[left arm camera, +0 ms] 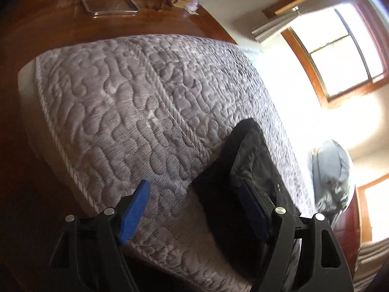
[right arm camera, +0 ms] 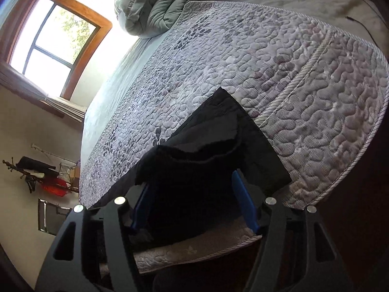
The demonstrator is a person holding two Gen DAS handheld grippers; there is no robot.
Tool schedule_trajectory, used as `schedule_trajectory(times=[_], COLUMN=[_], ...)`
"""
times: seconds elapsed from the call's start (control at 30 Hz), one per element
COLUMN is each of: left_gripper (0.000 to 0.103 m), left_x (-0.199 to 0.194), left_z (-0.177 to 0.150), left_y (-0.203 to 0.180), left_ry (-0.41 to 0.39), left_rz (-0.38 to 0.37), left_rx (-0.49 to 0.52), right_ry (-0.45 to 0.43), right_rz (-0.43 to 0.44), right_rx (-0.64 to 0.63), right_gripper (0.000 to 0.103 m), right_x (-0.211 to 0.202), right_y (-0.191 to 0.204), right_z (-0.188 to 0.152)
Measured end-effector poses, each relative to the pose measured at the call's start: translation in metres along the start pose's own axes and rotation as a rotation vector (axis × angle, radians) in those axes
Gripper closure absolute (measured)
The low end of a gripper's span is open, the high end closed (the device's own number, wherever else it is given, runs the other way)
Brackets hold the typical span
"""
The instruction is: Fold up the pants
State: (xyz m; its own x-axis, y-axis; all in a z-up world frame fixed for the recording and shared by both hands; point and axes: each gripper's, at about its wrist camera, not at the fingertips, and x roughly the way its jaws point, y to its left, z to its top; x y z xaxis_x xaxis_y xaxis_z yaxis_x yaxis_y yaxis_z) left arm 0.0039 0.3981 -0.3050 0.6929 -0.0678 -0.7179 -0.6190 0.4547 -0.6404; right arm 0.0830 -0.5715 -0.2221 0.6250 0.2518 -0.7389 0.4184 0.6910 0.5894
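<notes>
Black pants lie folded on the grey quilted bedspread near the bed's edge. In the left wrist view my left gripper is open. One corner of the pants sits between its blue pads, close to the right pad, and the left pad hangs over bare quilt. In the right wrist view the pants run away from the edge, with a grey lining showing. My right gripper is open, and a bunched dark fold of the pants lies between its pads. The bedspread stretches beyond.
A crumpled grey-green blanket lies at the bed's far end. Bright windows are in the walls. A chrome chair base stands on the wooden floor. A clothes rack stands by the wall, and a thin cable lies on the sheet.
</notes>
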Motion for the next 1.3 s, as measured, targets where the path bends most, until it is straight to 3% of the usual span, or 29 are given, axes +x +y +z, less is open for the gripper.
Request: schedule_trajectory(times=[0.1,0.23,0.37,0.43,0.47,0.5,0.6,0.77,0.9,1.17,1.27,1.3], left_gripper=[0.024,0.022,0.022,0.032,0.051,0.064,0.079,0.083,0.084,0.084,0.087,0.089], left_x=[0.003,0.029,0.049,0.059,0.065,0.07,0.074,0.071,0.072,0.063,0.065,0.067], left_z=[-0.005,-0.016,-0.023,-0.027,-0.029,-0.032,-0.036,-0.035,-0.035,-0.031,-0.027,-0.025], left_y=[-0.005,-0.036,-0.058,-0.064,-0.067,-0.07,-0.077,-0.084,-0.086,-0.081,-0.081,-0.08], left_ry=[-0.01,0.114,0.189,0.228,0.249,0.266,0.278,0.256,0.251,0.233,0.24,0.244], left_rz=[-0.042,-0.085,-0.108,-0.096,-0.08,-0.051,-0.015,-0.006,0.006,-0.004,0.0,0.001], left_rx=[-0.034,0.066,0.135,0.16,0.176,0.19,0.221,0.224,0.218,0.216,0.213,0.203], right_ry=[0.008,-0.001,-0.001,-0.014,-0.018,-0.019,-0.038,-0.097,-0.137,-0.117,-0.11,-0.102], right_rz=[0.034,0.091,0.192,0.213,0.222,0.226,0.227,0.177,0.205,0.229,0.227,0.225], right_rx=[0.06,0.169,0.28,0.336,0.366,0.397,0.463,0.521,0.494,0.457,0.449,0.436], right_gripper=[0.039,0.038,0.035,0.034,0.033,0.033,0.033,0.033,0.032,0.033,0.047,0.064], right_x=[0.002,0.002,0.004,0.005,0.005,0.006,0.008,-0.002,-0.008,0.019,0.031,0.035], right_y=[-0.01,-0.029,-0.048,-0.058,-0.064,-0.071,-0.091,-0.117,-0.116,-0.105,-0.102,-0.1], right_z=[-0.002,-0.008,-0.017,-0.02,-0.023,-0.026,-0.036,-0.054,-0.06,-0.045,-0.038,-0.036])
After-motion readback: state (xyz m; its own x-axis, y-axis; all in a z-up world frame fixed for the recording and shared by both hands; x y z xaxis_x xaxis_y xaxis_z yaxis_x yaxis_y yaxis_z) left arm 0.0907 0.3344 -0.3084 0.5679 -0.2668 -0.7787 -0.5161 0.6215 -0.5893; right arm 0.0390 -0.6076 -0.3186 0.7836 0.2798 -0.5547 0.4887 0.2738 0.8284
